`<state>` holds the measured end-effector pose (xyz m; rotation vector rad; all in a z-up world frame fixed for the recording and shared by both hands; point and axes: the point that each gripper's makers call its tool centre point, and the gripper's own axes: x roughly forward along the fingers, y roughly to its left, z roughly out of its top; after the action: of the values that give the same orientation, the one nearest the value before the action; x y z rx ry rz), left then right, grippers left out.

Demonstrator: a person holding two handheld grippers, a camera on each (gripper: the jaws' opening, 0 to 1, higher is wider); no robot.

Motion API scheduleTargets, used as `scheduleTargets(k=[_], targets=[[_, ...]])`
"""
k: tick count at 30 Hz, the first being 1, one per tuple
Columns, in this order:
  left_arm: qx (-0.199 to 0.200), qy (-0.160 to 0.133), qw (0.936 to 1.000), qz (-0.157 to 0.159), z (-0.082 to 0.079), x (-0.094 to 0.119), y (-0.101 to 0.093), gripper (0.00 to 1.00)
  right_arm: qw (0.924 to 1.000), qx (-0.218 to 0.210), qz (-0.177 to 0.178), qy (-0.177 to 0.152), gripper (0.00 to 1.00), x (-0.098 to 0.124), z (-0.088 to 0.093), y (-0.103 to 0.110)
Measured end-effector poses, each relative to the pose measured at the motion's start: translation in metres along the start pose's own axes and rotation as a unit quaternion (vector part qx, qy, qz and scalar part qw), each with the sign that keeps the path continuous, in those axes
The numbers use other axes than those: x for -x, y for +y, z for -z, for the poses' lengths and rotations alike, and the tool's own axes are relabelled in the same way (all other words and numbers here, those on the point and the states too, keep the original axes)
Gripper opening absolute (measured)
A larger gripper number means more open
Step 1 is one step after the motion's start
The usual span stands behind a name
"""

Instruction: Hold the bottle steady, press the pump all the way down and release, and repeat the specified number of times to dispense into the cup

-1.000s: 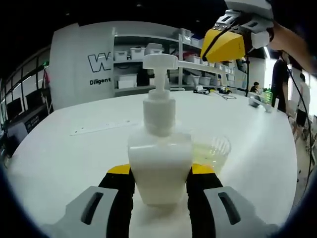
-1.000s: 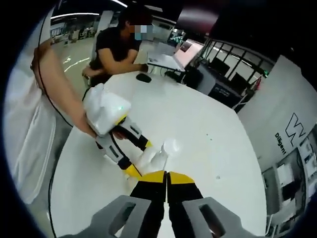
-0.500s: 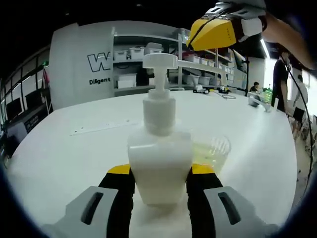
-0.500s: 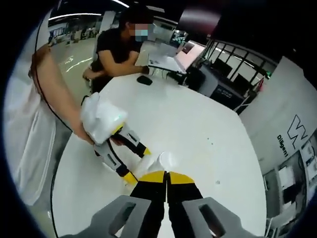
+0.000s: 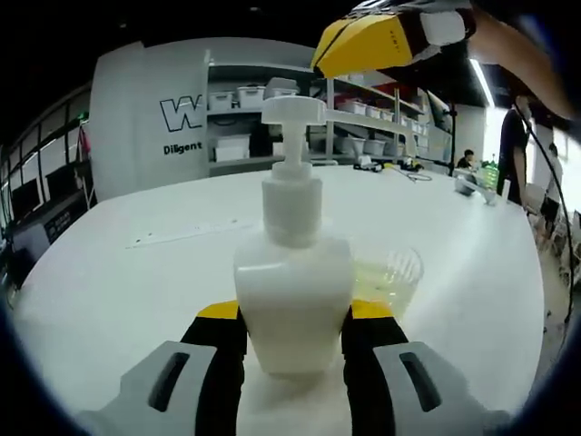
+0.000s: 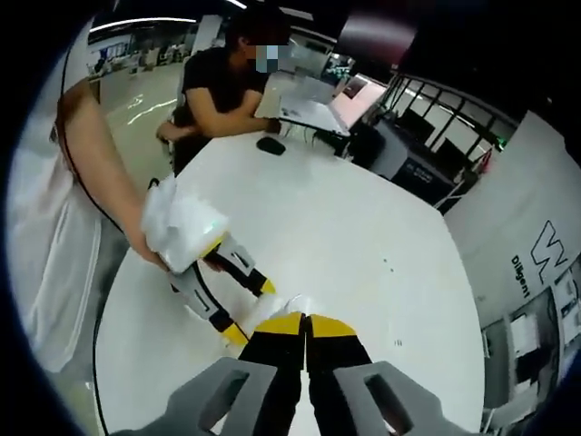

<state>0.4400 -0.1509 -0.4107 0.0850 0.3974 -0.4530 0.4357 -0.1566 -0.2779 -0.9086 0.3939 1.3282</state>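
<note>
Left tongs (image 5: pixel 292 318) clamp the white pump bottle (image 5: pixel 292 300) at its base, one jaw each side, bottle upright on the white tabletop (image 5: pixel 118 282) approx. centre of the left gripper view. Pump head (image 5: pixel 293 111) sits at full height, spout running off to the right toward the clear cup (image 5: pixel 390 277), which stands just beside the bottle at its right rear w/ a little pale yellowish liquid in the bottom. Right tongs (image 5: pixel 363 45) hang above and slightly right of the pump head, not touching it; yellow tips pressed together, nothing between them, as the right gripper view (image 6: pixel 306 329) confirms: jaws closed, pointing down over the bottle top (image 6: pixel 289 304). From that angle the left tongs (image 6: pixel 222 300) and the person's forearm (image 6: pixel 95 173) reach in from the left; bottle itself mostly hidden behind the tips, so exact alignment over the plunger is prob. close but can't be verified. Assessment: hold step in place, pump up, press not in contact; liquid in cup suggests some dispensing already done, count unknown. Next move req.: bring closed tips squarely onto the flat of the pump head, push straight down to the stop w/o tilting the bottle, then let it rise fully. Left grip must stay firm; spout must remain over the cup.
</note>
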Motion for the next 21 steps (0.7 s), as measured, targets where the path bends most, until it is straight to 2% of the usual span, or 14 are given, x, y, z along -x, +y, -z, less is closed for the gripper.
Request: scheduleTargets(k=[11,13,16,18,20,21], targets=[[0.000,0.000,1.0000,0.000,0.001,0.000,-0.001,0.39,0.9993,-0.005,-0.031,0.020,0.00,-0.009,0.003,0.005],[0.000,0.000,1.0000,0.000,0.001,0.000,-0.001,0.39,0.9990,-0.001,-0.035,0.030,0.00,-0.011,0.006,0.005],[-0.002,0.000,1.0000,0.001,0.001,0.000,-0.001,0.39,0.9967,-0.030,-0.059,0.047,0.00,-0.011,0.008,0.007],[-0.001,0.000,1.0000,0.002,0.002,0.000,-0.001,0.39,0.9965,-0.015,-0.052,0.063,0.00,-0.012,0.009,0.003],[-0.003,0.000,1.0000,0.002,0.002,0.000,-0.001,0.39,0.9944,-0.032,-0.067,0.076,0.00,-0.012,0.010,0.004],[-0.003,0.000,1.0000,0.002,0.002,0.000,-0.001,0.39,0.9943,-0.032,-0.061,0.082,0.00,-0.014,0.010,-0.001]])
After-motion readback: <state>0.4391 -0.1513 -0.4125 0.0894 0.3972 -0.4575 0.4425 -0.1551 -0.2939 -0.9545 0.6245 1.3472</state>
